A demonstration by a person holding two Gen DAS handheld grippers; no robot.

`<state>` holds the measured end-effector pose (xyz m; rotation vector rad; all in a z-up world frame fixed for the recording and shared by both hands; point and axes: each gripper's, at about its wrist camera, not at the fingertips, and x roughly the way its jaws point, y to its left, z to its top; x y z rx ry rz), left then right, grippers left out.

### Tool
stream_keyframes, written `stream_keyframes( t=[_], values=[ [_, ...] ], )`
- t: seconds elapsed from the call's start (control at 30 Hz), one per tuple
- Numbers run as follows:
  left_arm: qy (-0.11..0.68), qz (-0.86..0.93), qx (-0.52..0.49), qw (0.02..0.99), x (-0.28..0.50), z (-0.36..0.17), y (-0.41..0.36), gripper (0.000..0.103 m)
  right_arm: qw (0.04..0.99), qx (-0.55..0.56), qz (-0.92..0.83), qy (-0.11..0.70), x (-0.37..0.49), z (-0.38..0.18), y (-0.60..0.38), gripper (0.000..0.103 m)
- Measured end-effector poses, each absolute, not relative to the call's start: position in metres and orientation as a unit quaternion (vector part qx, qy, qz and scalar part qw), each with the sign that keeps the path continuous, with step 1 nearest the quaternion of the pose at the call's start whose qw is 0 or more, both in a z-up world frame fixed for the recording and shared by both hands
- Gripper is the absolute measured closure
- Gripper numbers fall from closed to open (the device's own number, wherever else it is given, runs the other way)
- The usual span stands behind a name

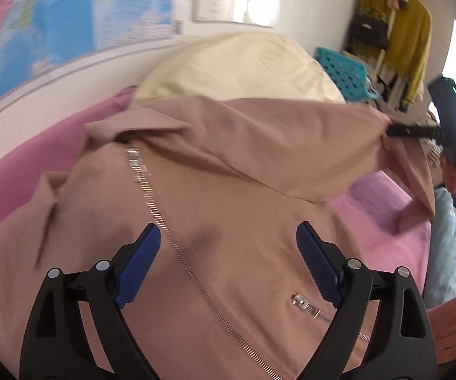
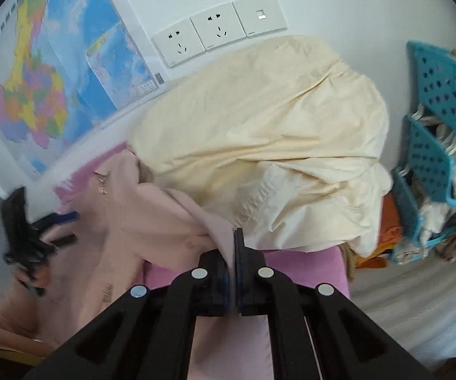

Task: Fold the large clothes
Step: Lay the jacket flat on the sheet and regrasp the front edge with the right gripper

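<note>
While lifted, jacket (image 2: 126,221) in right gripper (image 2: 232,237)

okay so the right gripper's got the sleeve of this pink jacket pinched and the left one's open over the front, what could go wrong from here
1. The right gripper pinches only a thin edge of the jacket; a hard pull could slip it free.
2. The left gripper hangs open above the zipper, so nothing pins the body and it may drag across the pink sheet.
3. The cream bedding lies close behind and could get caught in the fold.
</note>
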<state>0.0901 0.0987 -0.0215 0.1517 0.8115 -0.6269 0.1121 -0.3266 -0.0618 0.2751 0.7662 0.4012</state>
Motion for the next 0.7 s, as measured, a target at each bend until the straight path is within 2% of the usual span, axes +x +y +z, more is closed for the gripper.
stream_keyframes(
  t=[0.03,0.1,0.17,0.23,0.3,0.37,0.47,0.5,0.57,0.63,0.67,0.7],
  values=[
    [0.389,-0.303,0.078,0.866,0.091,-0.025,0.091,0.015,0.892,0.129,0.191,0.39,0.118,-0.071,-0.325,0.095],
    [0.392,-0.297,0.094,0.865,0.094,-0.034,0.071,0.015,0.884,0.106,0.162,0.425,0.129,-0.095,-0.318,0.062],
    [0.404,-0.306,0.082,0.858,0.1,-0.042,0.058,0.016,0.879,0.11,0.171,0.431,0.128,-0.106,-0.314,0.046],
    [0.41,-0.302,0.073,0.857,0.104,-0.047,0.049,0.018,0.886,0.124,0.171,0.413,0.115,-0.108,-0.322,0.04],
    [0.413,-0.302,0.069,0.856,0.107,-0.05,0.043,0.019,0.891,0.133,0.183,0.394,0.093,-0.102,-0.331,0.029],
    [0.418,-0.299,0.067,0.855,0.109,-0.055,0.037,0.02,0.898,0.12,0.187,0.38,0.072,-0.099,-0.332,0.023],
    [0.425,-0.295,0.058,0.854,0.114,-0.061,0.03,0.023,0.901,0.083,0.219,0.365,0.035,-0.095,-0.324,0.007],
    [0.427,-0.292,0.057,0.854,0.115,-0.063,0.028,0.023,0.903,0.054,0.221,0.365,0.02,-0.097,-0.315,0.006],
    [0.435,-0.279,0.06,0.854,0.118,-0.07,0.021,0.024,0.906,-0.022,0.194,0.374,0.006,-0.111,-0.297,0.006],
    [0.446,-0.269,0.067,0.851,0.121,-0.076,0.013,0.026,0.898,-0.048,0.181,0.398,0.01,-0.125,-0.285,0.027],
    [0.449,-0.261,0.075,0.851,0.121,-0.079,0.009,0.026,0.891,-0.039,0.186,0.412,0.013,-0.13,-0.285,0.058],
    [0.45,-0.258,0.078,0.851,0.12,-0.08,0.007,0.027,0.884,-0.013,0.193,0.425,0.02,-0.133,-0.29,0.083]
  ],
)
